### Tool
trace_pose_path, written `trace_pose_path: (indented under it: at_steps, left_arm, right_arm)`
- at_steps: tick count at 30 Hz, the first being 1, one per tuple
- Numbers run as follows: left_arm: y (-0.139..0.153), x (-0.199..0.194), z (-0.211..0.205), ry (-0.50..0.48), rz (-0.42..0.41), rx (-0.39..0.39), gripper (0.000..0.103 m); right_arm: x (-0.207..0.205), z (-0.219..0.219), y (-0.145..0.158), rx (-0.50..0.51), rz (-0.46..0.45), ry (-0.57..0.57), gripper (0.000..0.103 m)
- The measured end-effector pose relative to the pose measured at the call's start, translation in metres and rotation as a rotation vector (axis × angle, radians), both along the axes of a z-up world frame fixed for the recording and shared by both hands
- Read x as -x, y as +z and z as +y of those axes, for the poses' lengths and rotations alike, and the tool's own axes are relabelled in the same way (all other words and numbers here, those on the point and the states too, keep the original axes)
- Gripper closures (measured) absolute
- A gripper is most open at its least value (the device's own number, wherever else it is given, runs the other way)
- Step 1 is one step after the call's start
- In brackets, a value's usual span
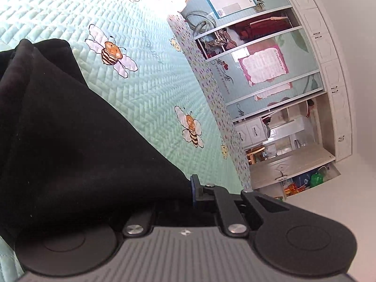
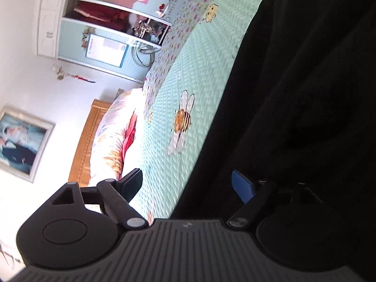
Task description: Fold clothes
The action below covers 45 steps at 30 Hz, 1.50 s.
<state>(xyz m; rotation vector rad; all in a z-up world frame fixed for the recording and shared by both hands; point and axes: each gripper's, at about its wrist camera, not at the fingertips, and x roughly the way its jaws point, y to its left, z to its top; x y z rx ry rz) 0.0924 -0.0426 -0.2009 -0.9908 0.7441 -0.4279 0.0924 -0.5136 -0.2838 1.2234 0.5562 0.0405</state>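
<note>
A black garment (image 1: 70, 145) lies on a mint quilted bedspread (image 1: 145, 89) printed with bees, facing a wardrobe (image 1: 270, 70). The left gripper (image 1: 188, 191) pinches the garment; the right gripper (image 2: 188, 185) is spread.

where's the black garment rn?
The black garment fills the left of the left wrist view, running into the left gripper, and the right of the right wrist view, over the mint bee quilt.
</note>
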Motion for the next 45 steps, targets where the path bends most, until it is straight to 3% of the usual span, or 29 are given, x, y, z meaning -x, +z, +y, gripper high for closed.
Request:
trace_pose_path:
  at_steps: [6, 7, 8, 9, 12, 17, 19, 20, 24, 27, 31, 32, 34, 38, 40, 41, 42, 45]
  left_arm:
    - [0.001, 0.005, 0.007, -0.031, 0.002, 0.0, 0.095]
    - [-0.001, 0.005, 0.01, -0.035, 0.008, 0.003, 0.095]
    - [-0.002, 0.005, 0.011, -0.037, 0.012, -0.001, 0.095]
    - [-0.002, 0.005, 0.011, -0.04, 0.011, 0.003, 0.095]
    - [-0.001, 0.009, 0.012, -0.053, 0.003, 0.009, 0.095]
    - [0.0, 0.014, 0.012, -0.066, 0.0, 0.013, 0.095]
    - [0.0, 0.009, 0.014, -0.067, -0.003, -0.002, 0.095]
    - [0.0, 0.007, 0.015, -0.068, -0.005, -0.01, 0.095]
    - [0.022, -0.035, 0.017, -0.12, -0.056, -0.082, 0.095]
    - [0.073, -0.063, 0.02, -0.138, -0.226, -0.145, 0.095]
    - [0.138, -0.051, 0.028, -0.244, -0.466, -0.12, 0.094]
    - [0.14, -0.038, 0.03, -0.286, -0.487, -0.128, 0.094]
    - [0.115, -0.013, 0.034, -0.332, -0.444, -0.193, 0.093]
    - [-0.017, 0.009, 0.051, -0.263, -0.032, -0.255, 0.092]
    - [-0.046, 0.018, 0.055, -0.202, 0.007, -0.247, 0.093]
    - [-0.061, 0.022, 0.057, -0.171, 0.026, -0.243, 0.093]
    - [-0.075, 0.027, 0.059, -0.142, 0.045, -0.239, 0.093]
    - [-0.07, 0.028, 0.057, -0.125, 0.005, -0.201, 0.09]
  right_arm:
    - [-0.042, 0.001, -0.019, -0.013, 0.144, -0.021, 0.023]
    - [-0.044, 0.005, -0.015, 0.009, 0.146, 0.0, 0.031]
    - [-0.044, 0.009, -0.008, 0.042, 0.153, 0.018, 0.054]
    - [-0.045, 0.013, -0.002, 0.075, 0.161, 0.036, 0.063]
    - [-0.05, 0.017, 0.008, 0.139, 0.181, 0.06, 0.063]
    - [-0.058, 0.013, -0.015, 0.071, 0.262, 0.086, 0.063]
    - [-0.062, 0.013, -0.011, 0.075, 0.217, 0.078, 0.07]
    - [-0.067, 0.012, -0.006, 0.081, 0.189, 0.073, 0.086]
    - [-0.06, 0.01, 0.023, 0.094, 0.048, 0.041, 0.091]
    - [-0.037, 0.01, 0.051, 0.077, -0.083, 0.016, 0.091]
    - [0.036, 0.01, 0.087, 0.067, -0.289, 0.011, 0.092]
    - [0.062, 0.012, 0.091, 0.085, -0.313, 0.008, 0.092]
    - [0.112, 0.02, 0.082, 0.139, -0.286, 0.012, 0.092]
    - [0.176, 0.043, 0.012, 0.165, -0.065, 0.03, 0.092]
    - [0.187, 0.053, -0.033, 0.154, 0.065, 0.046, 0.092]
    - [0.191, 0.055, -0.047, 0.142, 0.088, 0.038, 0.097]
    - [0.193, 0.056, -0.051, 0.139, 0.068, 0.028, 0.097]
    - [0.185, 0.06, -0.034, 0.253, 0.059, 0.084, 0.094]
